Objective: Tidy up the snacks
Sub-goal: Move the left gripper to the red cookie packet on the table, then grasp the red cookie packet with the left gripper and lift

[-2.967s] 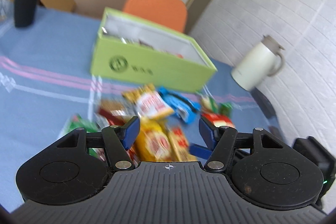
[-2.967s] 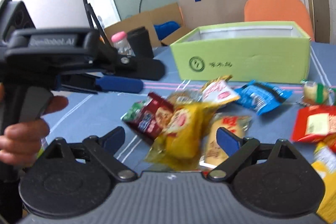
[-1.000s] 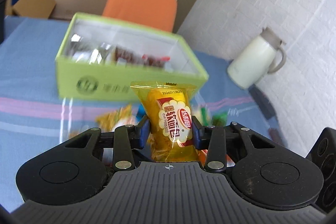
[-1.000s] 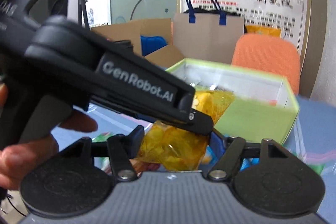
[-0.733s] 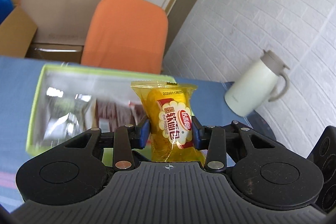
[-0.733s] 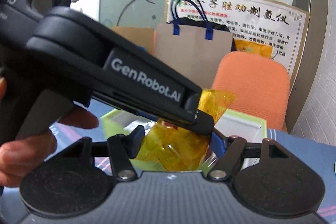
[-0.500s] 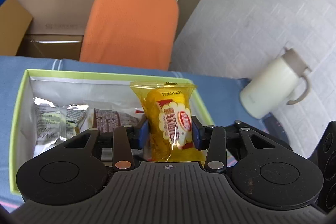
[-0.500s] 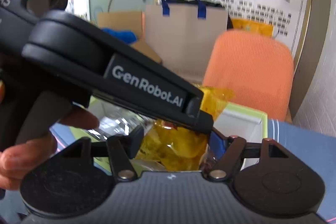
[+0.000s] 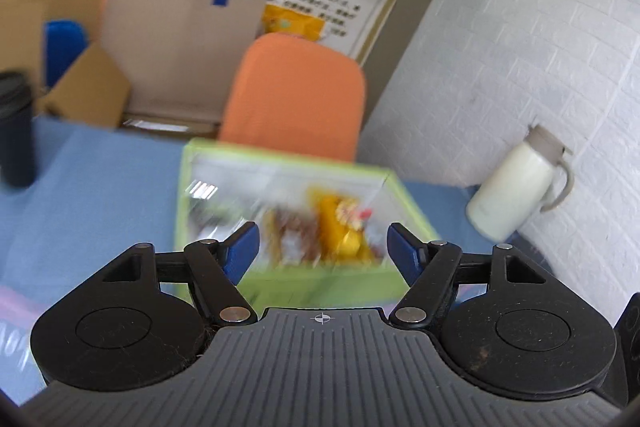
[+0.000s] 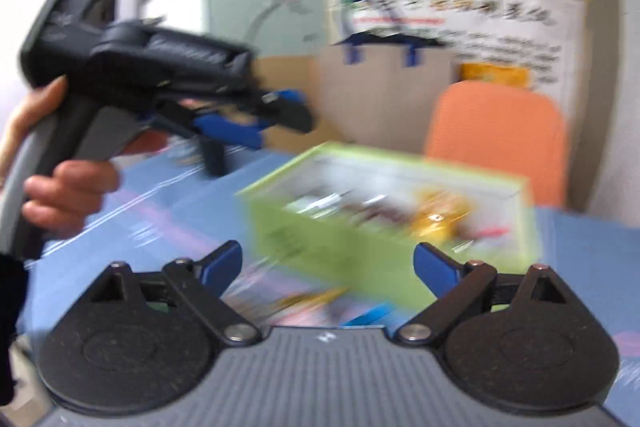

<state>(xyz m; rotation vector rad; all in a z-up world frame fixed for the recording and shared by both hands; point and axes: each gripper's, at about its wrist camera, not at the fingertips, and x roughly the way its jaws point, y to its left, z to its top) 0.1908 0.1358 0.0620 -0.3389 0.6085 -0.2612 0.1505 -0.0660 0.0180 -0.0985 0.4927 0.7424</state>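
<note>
Looking along the left gripper [image 9: 322, 241], its jaws are standing wide apart after just springing open, with nothing between the blue pads. Beyond them the green box [image 9: 320, 281] is sitting on the blue tablecloth [image 9: 100, 187], and a yellow snack packet [image 9: 340, 223] is lying inside it among other wrappers, all badly blurred. An orange chair [image 9: 294, 95] is standing behind the box, and a cream jug [image 9: 516, 201] is sitting off to the right by the wall.

Switching to the right wrist view, the right gripper [image 10: 328, 263] is also gaping after just opening, gripping nothing. The yellow snack packets [image 10: 438, 217] are resting inside the green box [image 10: 316, 247] ahead, smeared by motion. A hand [image 10: 66, 187] is holding the left gripper [image 10: 256, 123] up over the table at left, well clear of the box
</note>
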